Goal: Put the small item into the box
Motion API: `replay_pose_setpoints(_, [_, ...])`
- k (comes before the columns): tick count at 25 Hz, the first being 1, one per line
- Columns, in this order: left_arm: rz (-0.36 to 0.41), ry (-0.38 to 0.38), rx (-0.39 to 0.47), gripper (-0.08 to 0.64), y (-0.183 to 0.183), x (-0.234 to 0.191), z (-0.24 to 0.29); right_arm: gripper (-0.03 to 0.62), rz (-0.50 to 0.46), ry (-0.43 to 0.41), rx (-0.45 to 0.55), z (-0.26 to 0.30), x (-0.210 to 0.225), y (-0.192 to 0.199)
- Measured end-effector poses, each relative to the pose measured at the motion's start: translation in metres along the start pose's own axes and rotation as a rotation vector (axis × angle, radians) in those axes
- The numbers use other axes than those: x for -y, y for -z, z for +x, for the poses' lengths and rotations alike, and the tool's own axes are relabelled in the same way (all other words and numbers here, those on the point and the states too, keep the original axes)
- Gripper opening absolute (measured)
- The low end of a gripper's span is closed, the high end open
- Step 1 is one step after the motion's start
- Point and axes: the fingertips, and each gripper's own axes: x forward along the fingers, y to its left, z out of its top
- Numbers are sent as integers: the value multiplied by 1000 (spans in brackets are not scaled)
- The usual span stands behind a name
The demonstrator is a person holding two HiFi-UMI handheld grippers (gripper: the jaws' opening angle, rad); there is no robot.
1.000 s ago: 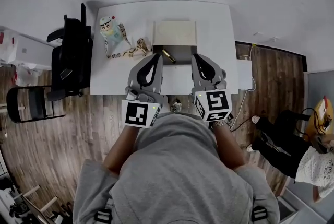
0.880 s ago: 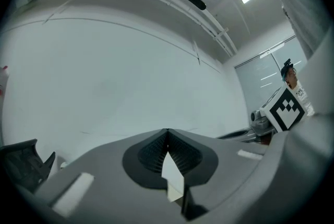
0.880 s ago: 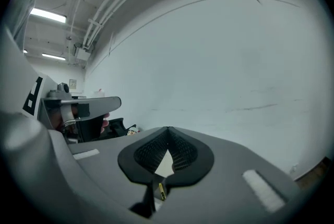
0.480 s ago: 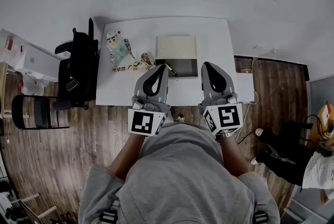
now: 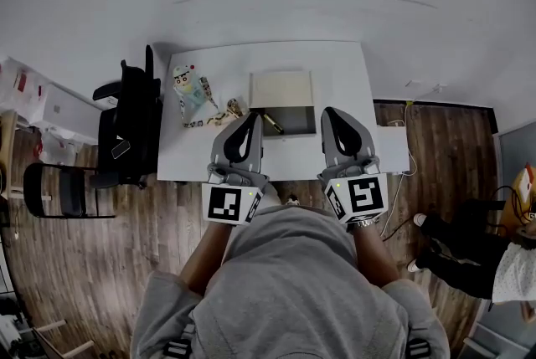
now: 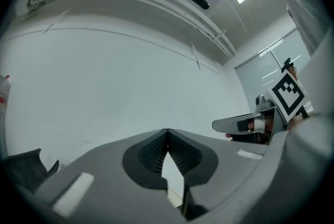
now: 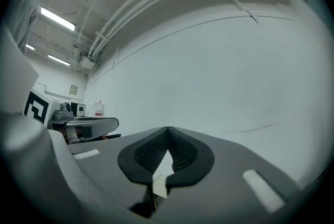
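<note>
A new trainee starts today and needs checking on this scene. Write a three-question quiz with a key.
1. True or false: the left gripper and the right gripper both have their jaws shut with nothing between them.
2. Multiple choice: where does the small gold item lie? A) at the left end of the open box; B) on the wooden floor; C) between the right gripper's jaws.
3. Short answer: in the head view, which thing on the white table lies farthest to the left?

Key: 1 true; 2 A; 3 the cartoon figure.
</note>
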Motion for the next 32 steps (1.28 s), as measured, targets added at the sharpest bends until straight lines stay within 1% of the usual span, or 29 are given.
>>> replay_pose_setpoints(10, [-5,7,-3,3,2,1,-7,14,23,5,-4,-6,-3,7])
replay_pose_setpoints(23, [-16,-38,-12,3,5,-14,-27,14,24,-27,-23,-5,-22,16])
replay_pose_setpoints(32, [-12,-26,-10,3,6,-11,-28,14,15,-33,-37,-6,-25,18])
